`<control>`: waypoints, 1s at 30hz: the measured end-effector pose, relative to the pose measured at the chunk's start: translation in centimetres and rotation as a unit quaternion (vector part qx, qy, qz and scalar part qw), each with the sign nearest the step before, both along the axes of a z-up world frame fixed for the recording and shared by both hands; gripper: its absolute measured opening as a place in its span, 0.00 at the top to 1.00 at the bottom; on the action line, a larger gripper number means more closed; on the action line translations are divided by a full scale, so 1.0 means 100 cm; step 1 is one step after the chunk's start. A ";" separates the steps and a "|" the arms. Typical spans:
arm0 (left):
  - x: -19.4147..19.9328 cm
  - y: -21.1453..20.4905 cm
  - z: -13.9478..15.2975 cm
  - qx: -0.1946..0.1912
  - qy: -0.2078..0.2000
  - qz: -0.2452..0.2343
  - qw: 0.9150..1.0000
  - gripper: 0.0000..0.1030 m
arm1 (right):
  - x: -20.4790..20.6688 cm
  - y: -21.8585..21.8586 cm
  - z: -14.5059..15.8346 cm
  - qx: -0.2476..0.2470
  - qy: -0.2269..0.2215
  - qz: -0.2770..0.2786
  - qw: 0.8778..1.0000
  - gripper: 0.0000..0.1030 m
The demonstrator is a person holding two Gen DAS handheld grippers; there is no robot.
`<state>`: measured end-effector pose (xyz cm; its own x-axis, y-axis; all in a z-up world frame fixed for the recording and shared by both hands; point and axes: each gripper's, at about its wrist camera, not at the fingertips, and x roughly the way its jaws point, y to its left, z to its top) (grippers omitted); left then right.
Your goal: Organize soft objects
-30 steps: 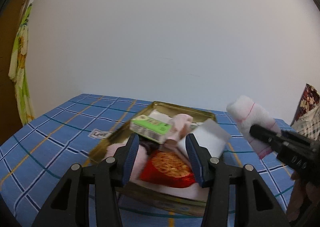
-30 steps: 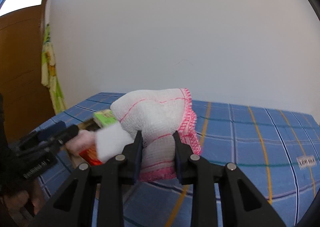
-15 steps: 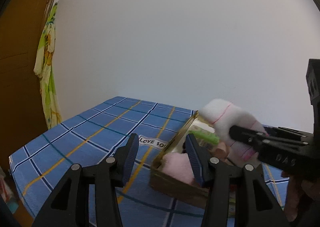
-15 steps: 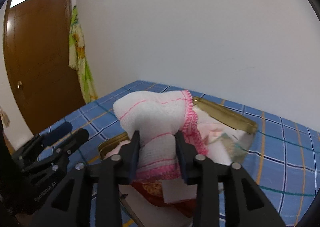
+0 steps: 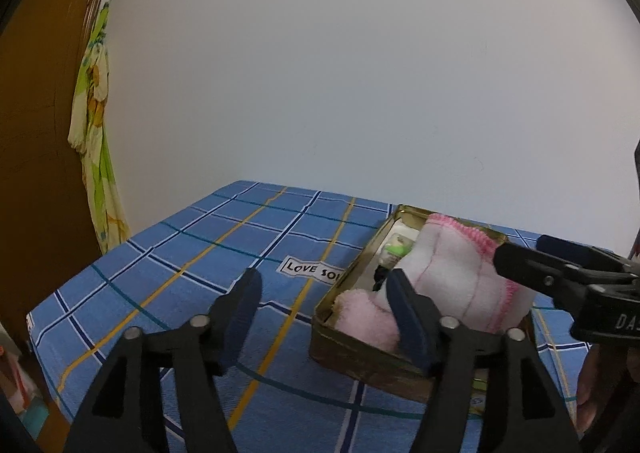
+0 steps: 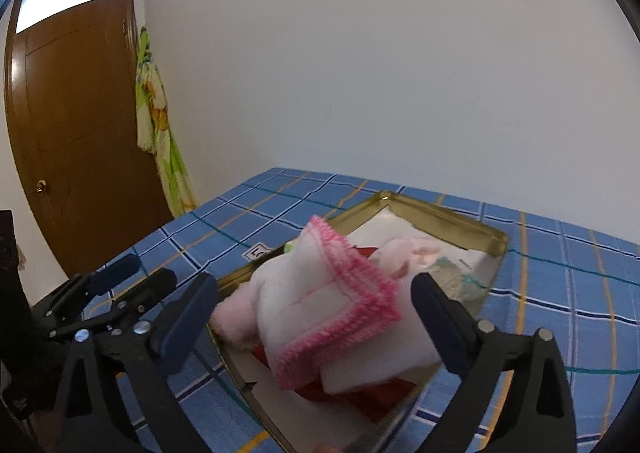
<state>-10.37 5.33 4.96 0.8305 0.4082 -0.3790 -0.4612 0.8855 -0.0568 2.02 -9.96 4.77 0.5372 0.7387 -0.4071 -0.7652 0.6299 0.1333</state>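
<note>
A white towel with pink stitched edging (image 6: 324, 301) (image 5: 460, 277) lies folded in the gold metal tin (image 6: 452, 217) (image 5: 360, 357), on top of a fluffy pink cloth (image 6: 236, 317) (image 5: 364, 317) and a red item (image 6: 360, 393). My right gripper (image 6: 316, 317) straddles the towel; its jaws are opening wide and the pads stand clear of the cloth. My left gripper (image 5: 324, 313) hovers over the tin's near left corner; its jaws are opening with nothing between them. A small green pack (image 5: 394, 251) sits deeper in the tin.
The tin rests on a blue checked cloth (image 5: 192, 253) covering the table, whose left edge drops off near a brown door (image 6: 76, 125). A green and yellow fabric (image 5: 96, 141) hangs by the white wall. A white sheet and paper (image 6: 464, 273) line the tin's far end.
The right gripper carried the towel over the tin, then spread its jaws and let it go; the towel now rests in the tin. The left gripper swung left and widened.
</note>
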 end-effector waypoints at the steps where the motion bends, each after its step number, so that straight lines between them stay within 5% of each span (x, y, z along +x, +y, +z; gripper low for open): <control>1: 0.001 -0.004 0.002 0.005 0.002 -0.004 1.000 0.33 | -0.002 -0.005 0.002 0.000 -0.007 -0.008 1.000 0.00; 5: 0.003 -0.015 0.006 0.012 0.012 -0.015 1.000 0.24 | -0.004 -0.022 0.011 0.002 -0.028 -0.041 0.999 0.00; 30: 0.006 -0.046 0.030 0.016 0.022 -0.038 0.999 0.11 | -0.013 -0.072 0.026 0.016 -0.054 -0.097 0.994 0.00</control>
<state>-9.74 0.74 7.92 0.8424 0.3581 -0.4025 -0.3947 0.9188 -0.0085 0.76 -17.13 7.42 0.7103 0.6285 -0.3168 -0.6402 0.7640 0.0803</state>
